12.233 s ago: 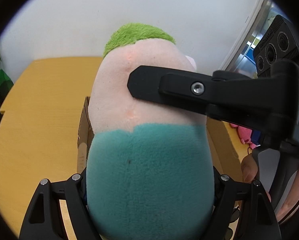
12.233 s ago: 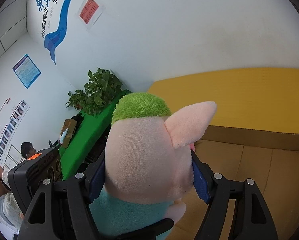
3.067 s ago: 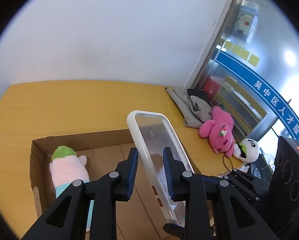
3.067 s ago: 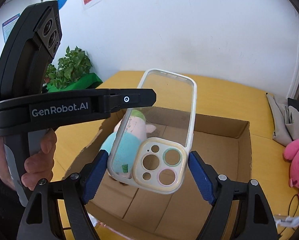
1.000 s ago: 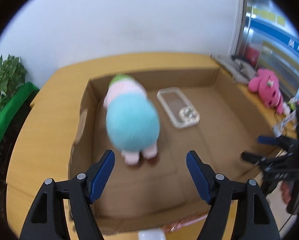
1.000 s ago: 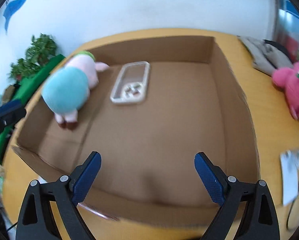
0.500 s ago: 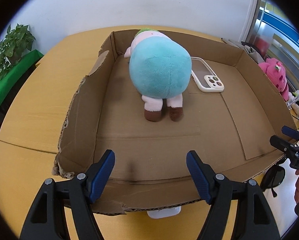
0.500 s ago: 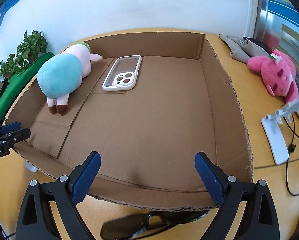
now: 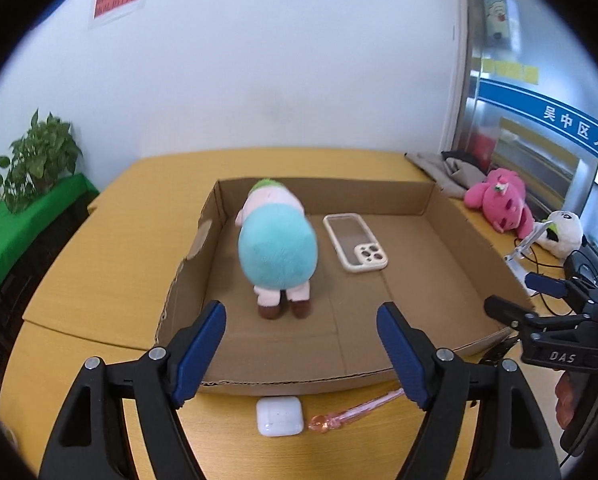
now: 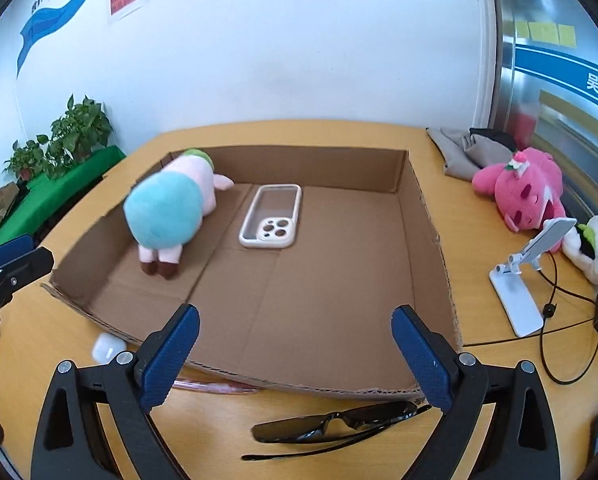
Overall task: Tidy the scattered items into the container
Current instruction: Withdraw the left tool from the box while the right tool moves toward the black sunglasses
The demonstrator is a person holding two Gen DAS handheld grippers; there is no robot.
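A plush (image 9: 277,246) and a phone case (image 9: 355,242) are seen lying side by side in the far left of the box (image 10: 429,236). Just outside its near wall, an earbud case (image 9: 279,416), a pink stick (image 9: 351,414) and sunglasses (image 10: 335,426) are left on the table (image 9: 99,264). The left gripper (image 9: 301,344) is opening with nothing between its jaws, and the right gripper (image 10: 295,348) is held wide and empty.
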